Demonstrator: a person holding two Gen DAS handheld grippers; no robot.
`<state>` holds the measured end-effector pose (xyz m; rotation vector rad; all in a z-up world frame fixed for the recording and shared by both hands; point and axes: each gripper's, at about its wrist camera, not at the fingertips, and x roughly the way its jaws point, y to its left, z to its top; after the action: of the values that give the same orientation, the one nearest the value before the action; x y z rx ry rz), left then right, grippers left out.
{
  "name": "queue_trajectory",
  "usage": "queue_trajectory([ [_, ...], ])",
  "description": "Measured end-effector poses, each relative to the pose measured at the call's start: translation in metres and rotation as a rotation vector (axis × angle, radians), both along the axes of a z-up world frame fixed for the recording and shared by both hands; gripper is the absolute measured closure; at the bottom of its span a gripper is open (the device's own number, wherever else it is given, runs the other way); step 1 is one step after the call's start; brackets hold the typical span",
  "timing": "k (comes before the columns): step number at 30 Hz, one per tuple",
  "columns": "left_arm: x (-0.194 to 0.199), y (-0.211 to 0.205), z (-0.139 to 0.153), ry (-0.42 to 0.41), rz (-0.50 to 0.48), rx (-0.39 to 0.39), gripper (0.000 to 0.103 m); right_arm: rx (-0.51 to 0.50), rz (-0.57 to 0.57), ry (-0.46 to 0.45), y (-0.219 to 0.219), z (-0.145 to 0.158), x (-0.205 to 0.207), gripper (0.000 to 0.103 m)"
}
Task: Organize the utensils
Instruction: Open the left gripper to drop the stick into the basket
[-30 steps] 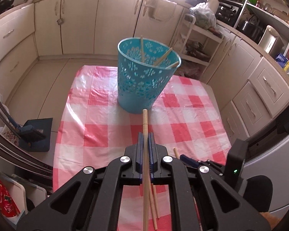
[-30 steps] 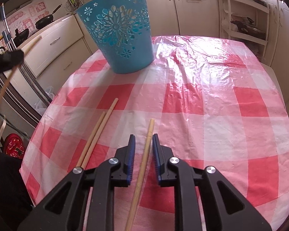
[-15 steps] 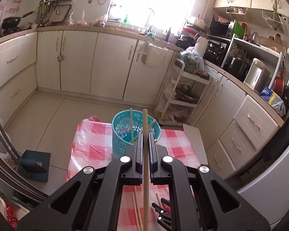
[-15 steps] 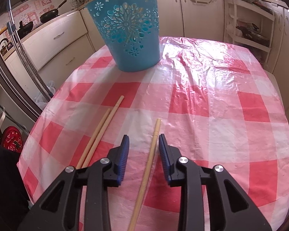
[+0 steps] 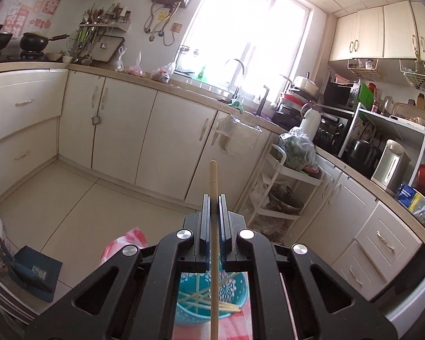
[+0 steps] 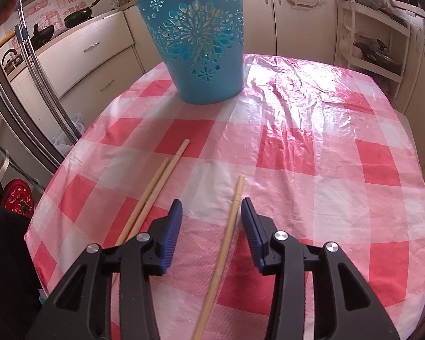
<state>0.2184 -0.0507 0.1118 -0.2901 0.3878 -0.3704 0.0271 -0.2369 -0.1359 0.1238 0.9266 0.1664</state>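
The left gripper (image 5: 214,198) is clamped on a chopstick (image 5: 213,181) that stands out past its fingertips toward the kitchen cabinets (image 5: 121,138). Its lower length runs back between the jaws and off the bottom edge of the left wrist view, so its far end is cut off. Below the gripper, through the gap in its frame, the open top of the blue basket (image 5: 238,297) shows with several chopsticks lying crossed inside; the frame hides most of the rim and the basket's sides. A corner of the checked cloth (image 5: 127,240) peeks out left of the gripper body.

The right gripper (image 6: 211,208) has its jaws apart, hovering low over the cloth (image 6: 325,147), whether touching it cannot be told. A single chopstick (image 6: 232,212) lies between the two fingers, nearer the right one and clear of both; its near end passes under the gripper and out of frame. Just left of the left finger lies a pair of chopsticks (image 6: 158,181), side by side and touching, with their near ends hidden behind the gripper arm. Ahead of the gripper, well apart, the basket (image 6: 195,42) stands upright on the cloth; its cut-out flower pattern lets a chopstick inside show faintly, and tips at its rim are cut off by the top edge.

Red stickers with large Chinese characters (image 5: 50,5) hang on the wall to the far left in the left wrist view; they are too blurred to read.
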Motion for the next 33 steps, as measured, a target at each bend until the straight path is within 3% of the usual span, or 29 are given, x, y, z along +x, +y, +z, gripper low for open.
queue_trajectory([
  [5, 0.044, -0.030, -0.019, -0.034, 0.073, 0.021, 0.098, 0.023, 0.003, 0.001, -0.002, 0.000, 0.000, 0.058],
  [12, 0.089, -0.049, -0.056, -0.012, 0.131, 0.022, 0.098, 0.044, 0.013, 0.003, -0.003, 0.001, 0.003, 0.051],
  [21, 0.089, -0.056, -0.091, 0.042, 0.124, 0.109, 0.098, 0.042, 0.020, 0.003, -0.002, 0.001, 0.003, 0.049],
  [26, 0.078, -0.054, -0.101, 0.132, 0.099, 0.169, 0.095, 0.047, 0.020, 0.003, -0.002, 0.001, 0.004, 0.049],
  [29, 0.057, -0.042, -0.100, 0.163, 0.114, 0.195, 0.077, 0.055, 0.019, 0.003, -0.003, 0.001, 0.004, 0.049],
  [31, 0.032, -0.026, -0.095, 0.157, 0.143, 0.209, 0.053, 0.054, 0.019, 0.003, -0.002, 0.001, 0.004, 0.049],
  [33, 0.002, -0.007, -0.092, 0.137, 0.168, 0.235, 0.043, 0.045, 0.019, 0.003, 0.000, 0.001, 0.004, 0.049],
])
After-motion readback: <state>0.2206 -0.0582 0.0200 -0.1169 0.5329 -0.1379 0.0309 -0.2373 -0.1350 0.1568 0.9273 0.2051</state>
